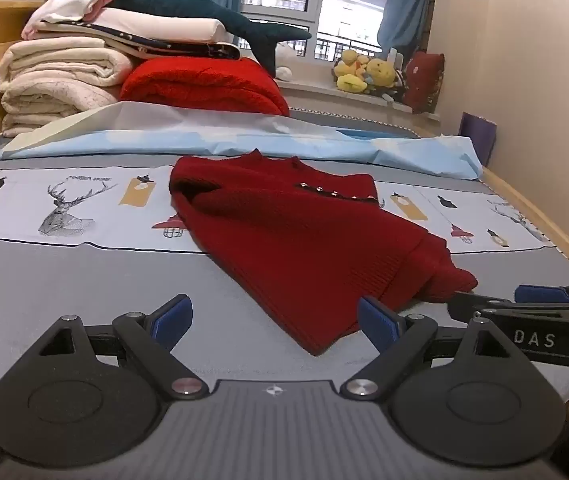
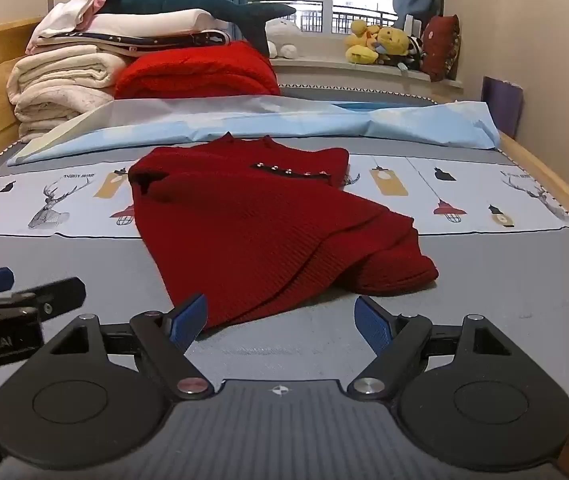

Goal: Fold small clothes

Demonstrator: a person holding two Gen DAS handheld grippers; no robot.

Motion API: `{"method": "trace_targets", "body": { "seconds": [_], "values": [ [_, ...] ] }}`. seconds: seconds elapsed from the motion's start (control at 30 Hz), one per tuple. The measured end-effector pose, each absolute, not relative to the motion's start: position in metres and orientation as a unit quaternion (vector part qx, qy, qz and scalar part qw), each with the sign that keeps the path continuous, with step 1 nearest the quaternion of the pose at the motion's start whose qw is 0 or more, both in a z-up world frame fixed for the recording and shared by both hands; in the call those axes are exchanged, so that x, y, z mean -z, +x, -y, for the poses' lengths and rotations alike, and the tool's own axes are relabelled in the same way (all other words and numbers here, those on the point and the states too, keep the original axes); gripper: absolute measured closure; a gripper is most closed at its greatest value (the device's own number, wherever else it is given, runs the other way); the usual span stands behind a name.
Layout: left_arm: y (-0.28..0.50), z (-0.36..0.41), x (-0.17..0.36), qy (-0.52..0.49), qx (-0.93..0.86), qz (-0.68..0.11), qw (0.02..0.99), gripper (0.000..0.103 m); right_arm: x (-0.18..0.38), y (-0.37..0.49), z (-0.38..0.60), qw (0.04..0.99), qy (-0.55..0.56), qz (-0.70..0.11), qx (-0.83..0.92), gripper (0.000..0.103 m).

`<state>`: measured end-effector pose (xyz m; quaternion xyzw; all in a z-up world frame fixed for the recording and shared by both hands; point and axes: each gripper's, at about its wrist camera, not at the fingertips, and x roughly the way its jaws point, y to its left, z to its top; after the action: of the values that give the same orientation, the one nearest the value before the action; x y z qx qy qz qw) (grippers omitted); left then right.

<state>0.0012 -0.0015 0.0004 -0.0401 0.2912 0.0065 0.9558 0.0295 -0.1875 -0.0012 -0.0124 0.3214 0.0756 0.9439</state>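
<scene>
A small dark red knitted sweater (image 1: 296,236) lies on the bed, its collar far and its hem near, one sleeve folded over at the right. It has a black strip with small studs at the shoulder. It also shows in the right wrist view (image 2: 252,224). My left gripper (image 1: 276,322) is open and empty just in front of the hem's near corner. My right gripper (image 2: 282,320) is open and empty, its left pad by the hem's near edge. The right gripper shows at the left wrist view's right edge (image 1: 524,300), and the left gripper at the right wrist view's left edge (image 2: 16,292).
The bed sheet (image 1: 84,280) is grey with a printed deer band. A light blue sheet (image 1: 244,136) lies behind the sweater. Folded blankets (image 1: 60,80), a red blanket (image 1: 204,84) and a plush shark (image 1: 204,12) are stacked at the far left. Plush toys (image 1: 364,72) sit on the windowsill.
</scene>
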Motion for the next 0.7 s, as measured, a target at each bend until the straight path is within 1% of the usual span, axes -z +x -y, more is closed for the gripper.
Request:
{"method": "trace_targets", "body": {
  "seconds": [0.07, 0.1, 0.13, 0.23, 0.4, 0.57, 0.7],
  "values": [
    [0.004, -0.003, 0.003, -0.060, -0.006, -0.298, 0.953, 0.010, 0.003, 0.030, 0.186, 0.943, -0.009, -0.323, -0.075, 0.021],
    [0.005, -0.004, 0.004, -0.058, -0.008, -0.298, 0.953, 0.010, 0.001, 0.029, 0.177, 0.946, -0.028, -0.315, -0.072, 0.021],
    [0.005, -0.010, 0.005, -0.063, -0.007, -0.297, 0.953, 0.010, 0.004, 0.032, 0.182, 0.945, -0.016, -0.318, -0.079, 0.021],
    [0.003, 0.001, 0.003, -0.038, -0.018, -0.290, 0.956, 0.010, 0.003, 0.030, 0.180, 0.946, -0.013, -0.313, -0.085, 0.021],
    [0.001, 0.004, 0.005, -0.044, -0.034, -0.282, 0.958, 0.010, 0.006, 0.032, 0.168, 0.945, -0.021, -0.313, -0.095, 0.021],
    [0.007, -0.004, 0.006, -0.066, -0.032, -0.298, 0.952, 0.010, 0.007, 0.033, 0.164, 0.945, -0.024, -0.310, -0.096, 0.021],
    [0.007, -0.007, 0.009, -0.064, -0.028, -0.302, 0.951, 0.011, 0.007, 0.033, 0.163, 0.946, -0.029, -0.310, -0.095, 0.021]
  ]
}}
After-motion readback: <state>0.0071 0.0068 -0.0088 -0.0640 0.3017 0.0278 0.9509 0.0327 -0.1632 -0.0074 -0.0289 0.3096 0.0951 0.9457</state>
